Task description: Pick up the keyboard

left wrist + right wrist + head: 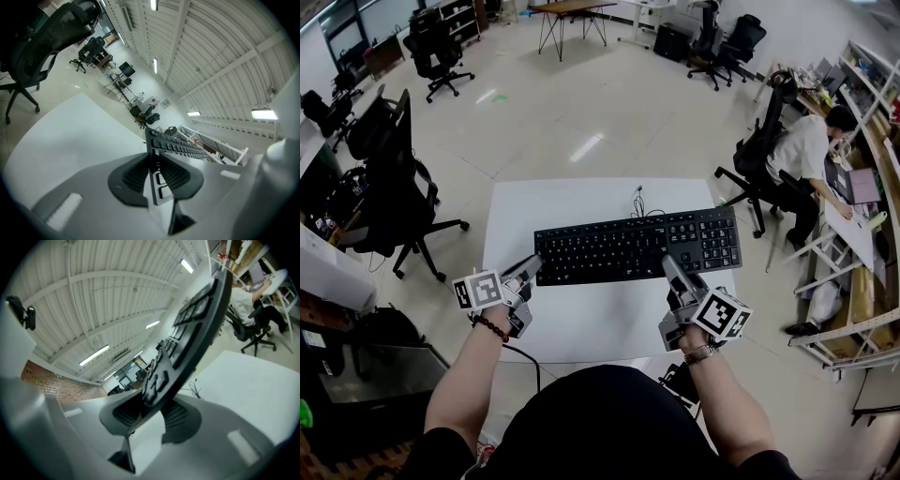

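Note:
A black full-size keyboard (633, 246) hangs lengthwise over the white table (516, 216). Its thin cable (639, 201) trails off the far edge. My left gripper (532, 264) is shut on the keyboard's near left corner. In the left gripper view the keyboard (176, 145) runs edge-on away from my left gripper (156, 174), whose ribbed pads press on both faces. My right gripper (670, 265) is shut on the near edge, right of the middle. In the right gripper view the keyboard (187, 333) rises out of my right gripper (152, 414), apart from the table top (248, 380).
A black office chair (389, 187) stands close to the table's left side. Another chair (759, 150) and a seated person (802, 155) are at the right. A white shelf unit (862, 309) lines the right edge. More chairs and desks stand at the far end of the room.

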`<action>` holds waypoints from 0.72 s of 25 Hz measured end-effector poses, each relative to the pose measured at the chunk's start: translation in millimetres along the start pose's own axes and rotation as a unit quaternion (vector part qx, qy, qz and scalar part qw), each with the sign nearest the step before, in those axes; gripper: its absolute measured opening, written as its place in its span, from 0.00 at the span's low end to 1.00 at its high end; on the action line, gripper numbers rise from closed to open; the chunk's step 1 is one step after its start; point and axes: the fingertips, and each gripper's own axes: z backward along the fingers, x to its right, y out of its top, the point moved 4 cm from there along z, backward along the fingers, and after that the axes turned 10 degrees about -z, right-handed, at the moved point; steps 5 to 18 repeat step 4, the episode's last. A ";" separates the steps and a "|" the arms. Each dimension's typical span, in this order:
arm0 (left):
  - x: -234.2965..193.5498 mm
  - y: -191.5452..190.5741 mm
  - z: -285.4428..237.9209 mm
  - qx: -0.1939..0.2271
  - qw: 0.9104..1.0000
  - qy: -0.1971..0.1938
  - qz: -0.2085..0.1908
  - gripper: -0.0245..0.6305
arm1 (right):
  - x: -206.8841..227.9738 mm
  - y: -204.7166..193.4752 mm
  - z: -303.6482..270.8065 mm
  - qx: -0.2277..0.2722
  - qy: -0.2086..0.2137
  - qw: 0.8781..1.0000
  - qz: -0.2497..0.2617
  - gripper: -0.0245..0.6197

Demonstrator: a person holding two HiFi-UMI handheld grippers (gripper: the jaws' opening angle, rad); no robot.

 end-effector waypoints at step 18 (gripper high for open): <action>0.0 -0.8 -0.8 0.000 1.000 0.000 -0.001 0.16 | 2.0 0.3 0.3 0.000 0.000 1.000 0.001 0.23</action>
